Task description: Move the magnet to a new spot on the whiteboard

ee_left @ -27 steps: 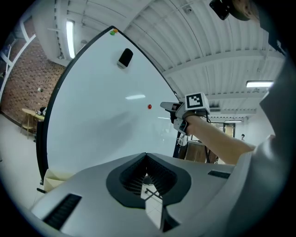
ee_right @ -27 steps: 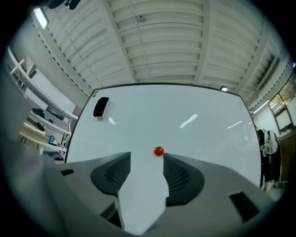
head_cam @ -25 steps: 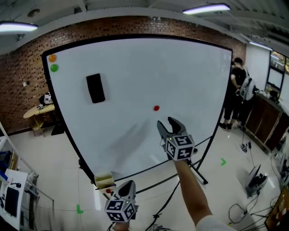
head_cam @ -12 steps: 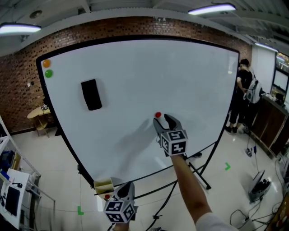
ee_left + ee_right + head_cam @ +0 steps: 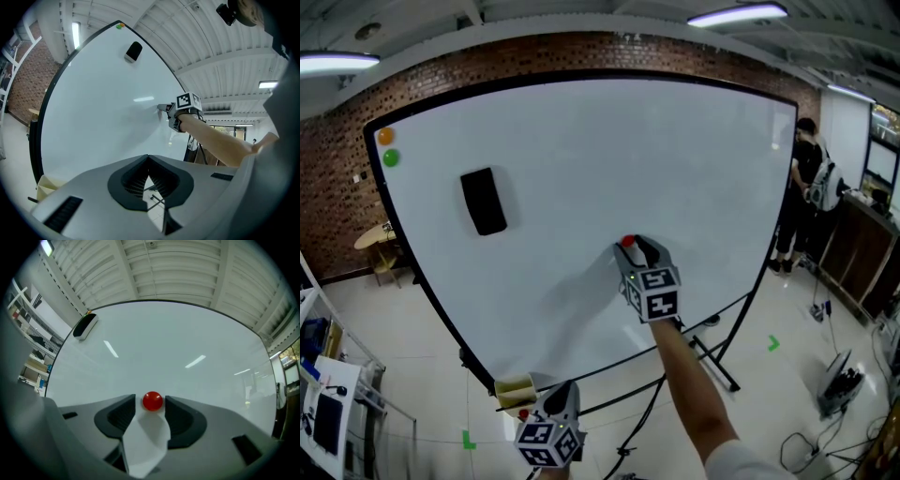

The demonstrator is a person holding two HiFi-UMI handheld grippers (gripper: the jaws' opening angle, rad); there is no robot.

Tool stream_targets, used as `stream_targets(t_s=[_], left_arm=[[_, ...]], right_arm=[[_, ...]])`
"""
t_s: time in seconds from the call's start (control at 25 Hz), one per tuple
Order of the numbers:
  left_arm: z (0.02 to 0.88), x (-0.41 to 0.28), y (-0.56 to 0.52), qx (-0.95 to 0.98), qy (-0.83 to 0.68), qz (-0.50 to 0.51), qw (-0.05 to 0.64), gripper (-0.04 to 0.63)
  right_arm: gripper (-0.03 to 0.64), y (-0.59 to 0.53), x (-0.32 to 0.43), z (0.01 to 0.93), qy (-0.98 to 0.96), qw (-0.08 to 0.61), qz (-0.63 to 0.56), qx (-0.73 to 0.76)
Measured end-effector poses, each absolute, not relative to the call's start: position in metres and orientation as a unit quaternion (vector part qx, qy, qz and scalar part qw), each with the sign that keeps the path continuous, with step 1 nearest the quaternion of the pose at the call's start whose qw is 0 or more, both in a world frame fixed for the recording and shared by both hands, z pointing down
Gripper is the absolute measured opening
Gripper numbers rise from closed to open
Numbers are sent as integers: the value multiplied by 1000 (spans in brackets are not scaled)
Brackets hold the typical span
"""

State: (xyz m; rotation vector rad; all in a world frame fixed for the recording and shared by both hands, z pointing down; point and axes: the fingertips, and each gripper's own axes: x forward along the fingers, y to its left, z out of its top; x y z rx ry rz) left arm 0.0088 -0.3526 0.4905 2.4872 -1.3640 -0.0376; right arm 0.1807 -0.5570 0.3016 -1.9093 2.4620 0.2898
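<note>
The red magnet (image 5: 627, 241) sticks on the whiteboard (image 5: 581, 150) a little below its middle. My right gripper (image 5: 634, 250) is up against the board with the magnet (image 5: 152, 401) between its two fingertips. Its jaws are closing, and a thin gap still shows on the magnet's left side. From the left gripper view, the right gripper (image 5: 174, 108) and forearm reach to the board. My left gripper (image 5: 553, 427) hangs low in front of the board's bottom edge, with its jaws (image 5: 148, 157) shut and nothing in them.
A black eraser (image 5: 483, 201) sits on the board's upper left, with an orange magnet (image 5: 385, 136) and a green magnet (image 5: 390, 157) in the top left corner. A yellowish block (image 5: 516, 385) rests at the lower frame. A person (image 5: 811, 187) stands at the right.
My right gripper has moved up to the board and its open jaws have come round the red magnet. The left gripper has stayed low.
</note>
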Motion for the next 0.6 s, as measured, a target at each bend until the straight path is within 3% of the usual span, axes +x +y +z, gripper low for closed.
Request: stream_targets(t_s=[0.2, 0.28, 0.6], left_arm=[[492, 7, -355, 867, -475, -12, 153, 2], [493, 6, -356, 867, -474, -12, 154, 2], [494, 7, -352, 867, -474, -12, 154, 2]], right_arm=[[192, -556, 182, 301, 788, 10, 95, -608], [150, -558, 183, 300, 788, 11, 94, -609], [130, -556, 187, 300, 786, 6, 94, -611]])
